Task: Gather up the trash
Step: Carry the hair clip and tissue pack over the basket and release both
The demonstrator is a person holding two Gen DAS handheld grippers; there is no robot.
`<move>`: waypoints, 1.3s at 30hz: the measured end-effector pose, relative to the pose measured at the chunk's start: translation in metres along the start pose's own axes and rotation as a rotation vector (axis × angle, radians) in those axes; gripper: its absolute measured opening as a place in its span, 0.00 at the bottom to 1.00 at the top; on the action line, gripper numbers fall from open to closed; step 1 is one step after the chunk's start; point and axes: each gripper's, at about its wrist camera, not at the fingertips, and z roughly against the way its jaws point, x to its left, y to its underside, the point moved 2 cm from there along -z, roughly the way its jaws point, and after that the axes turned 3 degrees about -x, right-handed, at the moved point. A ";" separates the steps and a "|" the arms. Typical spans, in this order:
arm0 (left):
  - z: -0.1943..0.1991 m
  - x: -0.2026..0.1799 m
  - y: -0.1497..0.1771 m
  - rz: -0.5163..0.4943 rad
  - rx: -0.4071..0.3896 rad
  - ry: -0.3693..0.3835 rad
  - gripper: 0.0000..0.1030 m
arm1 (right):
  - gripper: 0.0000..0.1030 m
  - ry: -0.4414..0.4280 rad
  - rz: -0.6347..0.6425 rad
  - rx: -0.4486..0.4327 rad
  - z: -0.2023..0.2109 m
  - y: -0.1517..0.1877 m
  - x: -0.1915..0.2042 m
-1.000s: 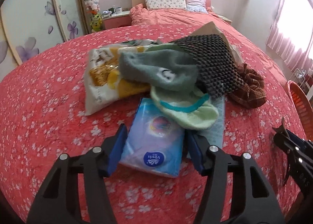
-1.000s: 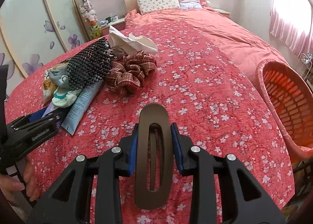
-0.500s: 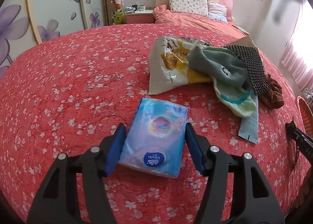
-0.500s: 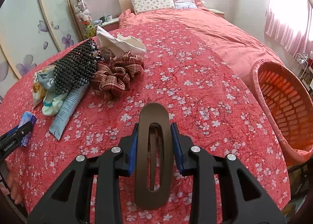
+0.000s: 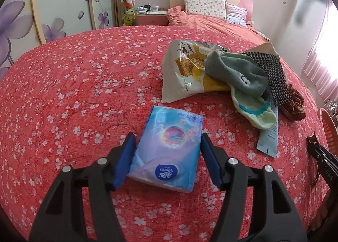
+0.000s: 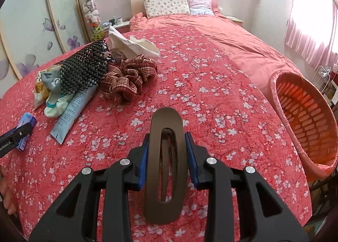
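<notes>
A blue tissue pack (image 5: 169, 149) lies flat on the red flowered bedspread (image 5: 74, 94), between the fingers of my left gripper (image 5: 167, 138). Its jaws are opening: a gap shows at the right pad, and the left pad is close against the pack's near corner. My right gripper (image 6: 166, 136) is shut on a brown oval hair clip (image 6: 165, 168), held above the bedspread. To the right of the pack lies a pile: a snack bag (image 5: 181, 77), socks (image 5: 232, 70), a black woven piece (image 5: 272, 72), a light blue tube (image 5: 270, 136) and crumpled paper (image 6: 131, 45).
An orange slotted basket (image 6: 306, 119) stands off the bed's right side. A red-brown scrunchie (image 6: 128, 79) lies by the pile. Pillows (image 6: 166, 6) and a nightstand are at the far end. A wardrobe with purple flowers lines the left wall.
The left gripper has slid the tissue pack out from under the socks, to the left and away from the pile. The right gripper has kept still with the hair clip.
</notes>
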 end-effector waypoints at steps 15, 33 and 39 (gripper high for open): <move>0.009 -0.008 -0.003 0.004 0.001 0.005 0.50 | 0.31 -0.049 -0.028 -0.055 0.023 -0.008 -0.013; 0.080 -0.105 -0.030 -0.112 -0.128 0.160 0.50 | 0.31 -0.043 -0.109 -0.196 0.082 -0.029 -0.068; 0.102 -0.164 -0.036 -0.176 -0.165 0.273 0.50 | 0.31 -0.011 -0.146 -0.247 0.098 -0.031 -0.094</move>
